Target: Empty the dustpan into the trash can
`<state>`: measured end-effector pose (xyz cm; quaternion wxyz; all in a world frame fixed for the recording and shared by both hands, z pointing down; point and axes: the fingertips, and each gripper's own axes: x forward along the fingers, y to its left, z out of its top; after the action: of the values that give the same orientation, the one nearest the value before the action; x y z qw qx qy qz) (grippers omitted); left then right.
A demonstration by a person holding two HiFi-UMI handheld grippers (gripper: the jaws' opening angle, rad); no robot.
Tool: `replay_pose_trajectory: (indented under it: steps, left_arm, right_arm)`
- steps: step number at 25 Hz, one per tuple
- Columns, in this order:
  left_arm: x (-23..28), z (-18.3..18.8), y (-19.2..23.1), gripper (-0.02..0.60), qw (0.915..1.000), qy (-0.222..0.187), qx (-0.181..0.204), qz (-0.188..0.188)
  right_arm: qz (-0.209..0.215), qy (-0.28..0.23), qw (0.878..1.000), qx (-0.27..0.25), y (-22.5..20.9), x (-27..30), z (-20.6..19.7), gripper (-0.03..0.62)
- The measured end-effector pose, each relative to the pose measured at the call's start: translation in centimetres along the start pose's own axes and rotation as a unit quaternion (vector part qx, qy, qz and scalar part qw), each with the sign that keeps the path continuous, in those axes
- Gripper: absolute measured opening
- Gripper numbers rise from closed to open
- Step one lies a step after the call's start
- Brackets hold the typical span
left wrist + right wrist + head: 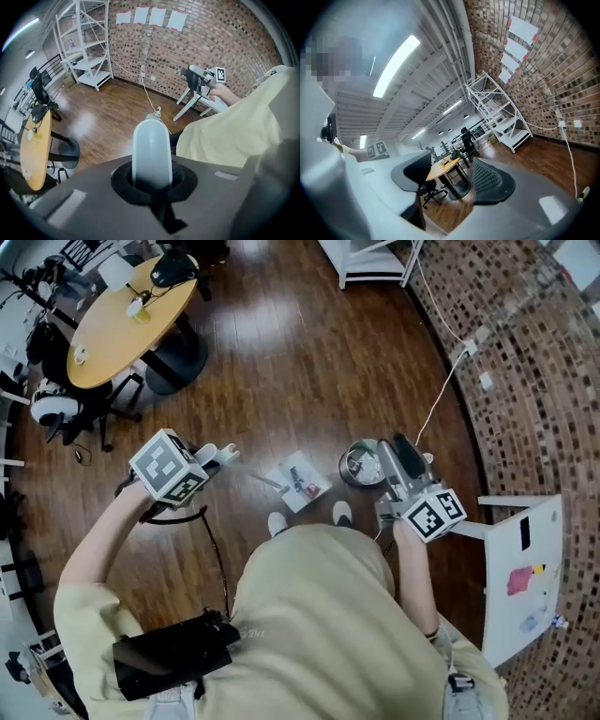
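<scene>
Head view: white flat dustpan is held by its handle in clenched left claw, just beside round silver trash can; right claw part-open, empty. Scraps could be spilled if tipped before the rim is cleared.

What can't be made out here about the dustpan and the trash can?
- Dustpan, head view: its contents are too small to identify.
- Dustpan, left gripper view: only the handle shows between the jaws; the pan itself does not show.
- Trash can, head view: the right gripper covers part of it, and its inside is too small to read.
</scene>
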<state>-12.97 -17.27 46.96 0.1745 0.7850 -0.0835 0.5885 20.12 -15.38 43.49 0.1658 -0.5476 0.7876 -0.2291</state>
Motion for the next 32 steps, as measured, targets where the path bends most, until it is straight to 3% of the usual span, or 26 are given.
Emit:
replay_pose_trajectory:
  steps: [4,9,18,24,32]
  left_arm:
    - [-1.4,3.9,-1.1,0.001,0.9982,0.004,0.059,-0.004]
    - [-2.2,8.8,-1.6,0.001,0.9945,0.016,0.102,-0.012]
    - [-0.1,17.0,-4.1,0.001,0.9852,0.048,0.158,-0.046]
    - [2.2,22.1,-4.8,0.001,0.984,0.065,0.157,-0.054]
    - [6.7,26.9,-7.1,0.001,0.9706,0.112,0.201,-0.071]
  right_arm:
    - [-0.03,-0.018,0.999,0.004,-1.9,-2.6,0.9,0.259]
    - [-0.05,-0.039,0.998,0.009,-2.9,-4.8,1.3,0.258]
    - [-0.095,-0.068,0.993,0.024,-5.3,-9.1,1.6,0.252]
    - [-0.117,-0.085,0.989,0.026,-6.4,-11.3,2.1,0.246]
    - [-0.137,-0.098,0.985,0.034,-7.1,-13.0,2.4,0.241]
